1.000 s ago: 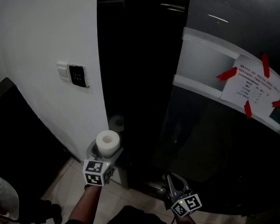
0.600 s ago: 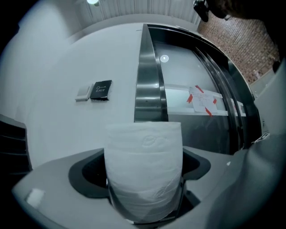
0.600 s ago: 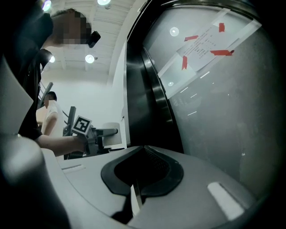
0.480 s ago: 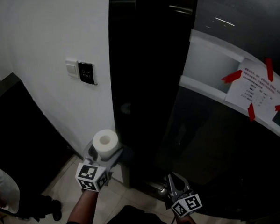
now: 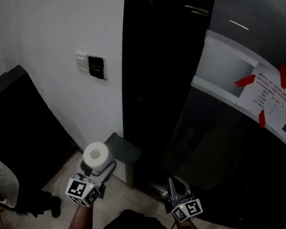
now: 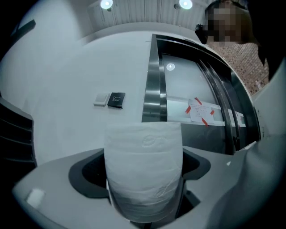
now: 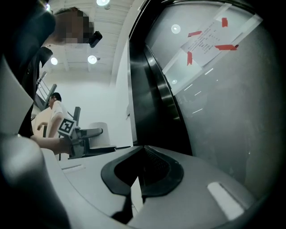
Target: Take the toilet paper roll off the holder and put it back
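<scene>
- Toilet paper roll: white, soft, a short cylinder. The embossed quilted pattern on its outer wrap shows in the left gripper view.
- Orientation: it stands upright with its long axis vertical. The round end with the hollow core faces up toward the head camera.
- Location: held in the air between the jaws of the left gripper, over the pale tiled floor. In the head view it sits just left of a dark grey box-shaped stand. The roll does not appear to touch the stand.
- Left gripper: jaws clamped on the curved sides of the roll, one on each side, low on its body. The grey moulded jaw housing has a smooth matte finish.
- Right gripper: held low and well to the right of the roll. In its own view the two dark ribbed pads are pressed together with nothing between them.
- Surroundings: a smooth white wall carries a white switch plate beside a black panel.
- To the right of the wall is a glossy black upright column.
- Farther right is a dark curved pane with a paper notice fixed on it by strips of red tape.
</scene>
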Demonstrator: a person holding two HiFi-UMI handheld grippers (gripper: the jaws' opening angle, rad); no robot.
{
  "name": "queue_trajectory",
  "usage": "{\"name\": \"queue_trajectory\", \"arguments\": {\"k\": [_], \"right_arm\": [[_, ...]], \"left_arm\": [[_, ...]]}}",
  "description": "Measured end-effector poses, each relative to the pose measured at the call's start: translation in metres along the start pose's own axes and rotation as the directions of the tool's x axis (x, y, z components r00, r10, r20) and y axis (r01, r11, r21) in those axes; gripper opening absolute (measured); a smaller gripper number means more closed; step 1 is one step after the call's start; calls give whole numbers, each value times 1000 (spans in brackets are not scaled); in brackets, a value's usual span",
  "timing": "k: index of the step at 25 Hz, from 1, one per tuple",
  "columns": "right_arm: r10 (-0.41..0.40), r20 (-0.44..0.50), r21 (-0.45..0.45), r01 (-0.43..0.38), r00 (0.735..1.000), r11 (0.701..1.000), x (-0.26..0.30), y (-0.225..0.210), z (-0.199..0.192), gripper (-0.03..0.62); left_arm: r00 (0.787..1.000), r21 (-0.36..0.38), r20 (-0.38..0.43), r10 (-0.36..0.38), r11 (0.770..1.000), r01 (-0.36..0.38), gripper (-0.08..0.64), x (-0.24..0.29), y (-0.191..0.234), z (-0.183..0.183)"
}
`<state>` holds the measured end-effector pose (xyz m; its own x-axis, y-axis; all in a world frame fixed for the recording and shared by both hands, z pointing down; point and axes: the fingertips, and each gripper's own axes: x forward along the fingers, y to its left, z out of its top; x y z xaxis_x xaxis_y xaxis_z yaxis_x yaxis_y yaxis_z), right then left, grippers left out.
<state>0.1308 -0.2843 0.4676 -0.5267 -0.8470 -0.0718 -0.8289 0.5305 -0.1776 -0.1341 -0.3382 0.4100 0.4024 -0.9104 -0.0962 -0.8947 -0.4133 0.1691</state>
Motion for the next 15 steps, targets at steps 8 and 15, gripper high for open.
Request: {"name": "queue_trajectory", "arguments": {"k": [8, 15], "right_arm": [[23, -17, 18, -22, 1000, 1000, 4, 10, -9, 12], [35, -27, 31, -34, 999, 999, 5, 14, -14, 12]], "left_arm": [[998, -55, 55, 15, 998, -12, 462, -39, 5, 5], [999, -114, 19, 34, 993, -31, 462, -56, 5, -12]]}}
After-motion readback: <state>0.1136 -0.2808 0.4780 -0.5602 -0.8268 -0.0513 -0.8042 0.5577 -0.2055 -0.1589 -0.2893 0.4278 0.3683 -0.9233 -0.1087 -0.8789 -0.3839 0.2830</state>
